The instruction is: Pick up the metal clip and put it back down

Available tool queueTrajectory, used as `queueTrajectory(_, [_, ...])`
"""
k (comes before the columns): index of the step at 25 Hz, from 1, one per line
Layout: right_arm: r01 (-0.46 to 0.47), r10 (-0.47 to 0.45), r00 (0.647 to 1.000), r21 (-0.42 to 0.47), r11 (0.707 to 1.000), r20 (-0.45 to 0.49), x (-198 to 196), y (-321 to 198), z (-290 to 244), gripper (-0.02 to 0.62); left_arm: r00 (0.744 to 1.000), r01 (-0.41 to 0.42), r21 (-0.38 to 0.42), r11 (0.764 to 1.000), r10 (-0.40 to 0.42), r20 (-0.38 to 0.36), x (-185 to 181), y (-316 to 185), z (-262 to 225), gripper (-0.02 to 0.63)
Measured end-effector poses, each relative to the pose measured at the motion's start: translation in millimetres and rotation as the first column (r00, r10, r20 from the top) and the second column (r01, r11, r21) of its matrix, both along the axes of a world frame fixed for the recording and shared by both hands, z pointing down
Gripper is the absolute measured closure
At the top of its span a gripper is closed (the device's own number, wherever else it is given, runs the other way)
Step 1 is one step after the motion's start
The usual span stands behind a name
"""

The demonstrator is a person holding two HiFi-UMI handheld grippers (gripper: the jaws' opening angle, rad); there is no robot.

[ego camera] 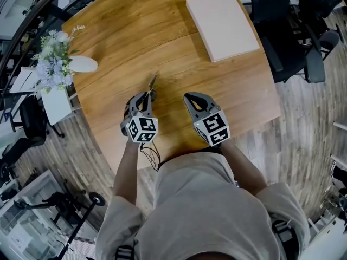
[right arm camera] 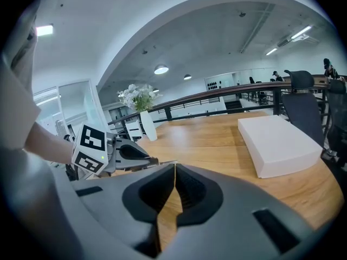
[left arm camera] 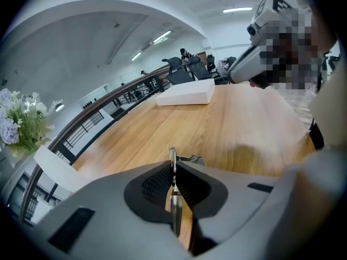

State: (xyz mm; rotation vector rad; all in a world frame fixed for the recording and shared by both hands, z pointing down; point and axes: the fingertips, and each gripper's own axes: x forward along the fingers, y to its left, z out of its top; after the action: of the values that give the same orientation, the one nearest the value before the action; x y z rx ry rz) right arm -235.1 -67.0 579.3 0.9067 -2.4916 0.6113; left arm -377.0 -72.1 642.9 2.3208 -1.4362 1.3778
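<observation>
– Jaws on the left gripper [left arm camera: 173, 169] first: what are they doing?

– Clenched on the metal clip [left arm camera: 174, 213]. In the left gripper view, the thin metal strip stands edge-on between the two dark pads, and one end pokes out past the tips.

– And from above?

– The head view shows the clip [ego camera: 152, 82] sticking forward out of the left gripper [ego camera: 147, 95], over the near middle of the wooden table [ego camera: 162, 31]. It looks lifted clear of the wood, though I cannot tell for certain whether its far end touches.

– The other hand?

– The right gripper [right arm camera: 174, 169] has its jaws pressed together with nothing between them. It hangs just beside the left one, taking no part.

– So which step is this?

– My reading: the pick-up is done and the clip is being held. Putting it down is not yet done.

– What does that call for?

– Lower the left gripper until the clip rests on the table, then let the jaws part and draw back along their own line. The bare wood in front is free. The white box [ego camera: 221, 25] and the vase of flowers [ego camera: 81, 64] sit well apart from it.

– Any worry?

– The clip is thin and gripped on its flat sides, so it may tip or skid as the pads let go. A low, gentle release seems wise.
</observation>
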Motion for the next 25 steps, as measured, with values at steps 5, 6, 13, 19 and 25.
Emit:
queueTrajectory(5, [0.001,-0.001,1.000,0.004,1.000,-0.001,0.7,-1.8,-1.3,0.568,1.000,-0.003,-0.016,1.000,0.003,0.007,1.8,1.1,6.8,0.566])
queueTrajectory(6, [0.002,-0.002,1.000,0.006,1.000,0.000,0.3,-2.1,-1.9,0.568,1.000,-0.007,-0.018,1.000,0.007,0.012,2.1,1.6,8.0,0.566])
queueTrajectory(13, [0.010,-0.010,1.000,0.012,1.000,0.002,-3.3,-3.7,-2.6,0.568,0.999,-0.007,-0.021,1.000,0.008,0.034,0.9,2.2,14.7,0.565])
queueTrajectory(19, [0.011,-0.011,1.000,0.010,1.000,-0.002,-5.1,-5.2,-3.2,0.568,0.999,0.006,-0.030,1.000,-0.005,0.048,-0.5,1.4,20.6,0.566])
queueTrajectory(25, [0.020,-0.020,1.000,0.013,1.000,-0.007,-7.2,-4.3,-5.4,0.568,0.999,0.017,-0.033,0.999,-0.016,0.038,3.4,2.1,22.2,0.566])
